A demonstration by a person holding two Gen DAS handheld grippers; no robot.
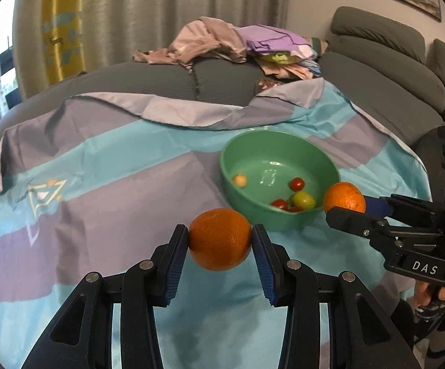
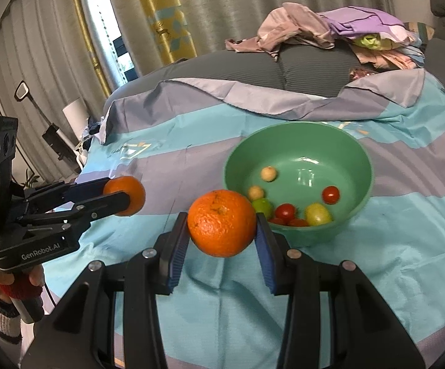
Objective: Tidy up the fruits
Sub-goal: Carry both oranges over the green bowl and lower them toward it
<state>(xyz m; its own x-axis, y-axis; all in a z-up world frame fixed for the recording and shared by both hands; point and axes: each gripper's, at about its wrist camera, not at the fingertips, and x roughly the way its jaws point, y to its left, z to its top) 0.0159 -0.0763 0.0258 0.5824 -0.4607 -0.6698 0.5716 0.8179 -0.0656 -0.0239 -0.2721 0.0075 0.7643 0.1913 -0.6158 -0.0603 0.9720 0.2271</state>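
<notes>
Right, both hands loaded: left gripper (image 1: 220, 240) has its blue pads clamped on an orange (image 1: 220, 239), held clear above the striped cloth (image 1: 99, 184), short of the green bowl (image 1: 279, 141). Right gripper (image 2: 222, 230) is pinching a second orange (image 2: 222, 223) the same way, just in front of the bowl's near rim. Each gripper shows up in the other's cam too, fruit nipped at the fingertips, both closing in from opposite sides.

Bowl's already got small stuff in it, red cherry tomatoes (image 2: 330, 194), a couple yellow-green ones, pale little round fruits.

Risks from here, as a guess: 2 grippers heading for one bowl means they could knock fingers over the rim if they go in together. Oranges are round and held only at the pad tips, so a bump or loose squeeze could let one roll out and off the cloth. Dropped from too high, an orange may squash the tomatoes or tip the bowl, since it sits on soft, wrinkled fabric
</notes>
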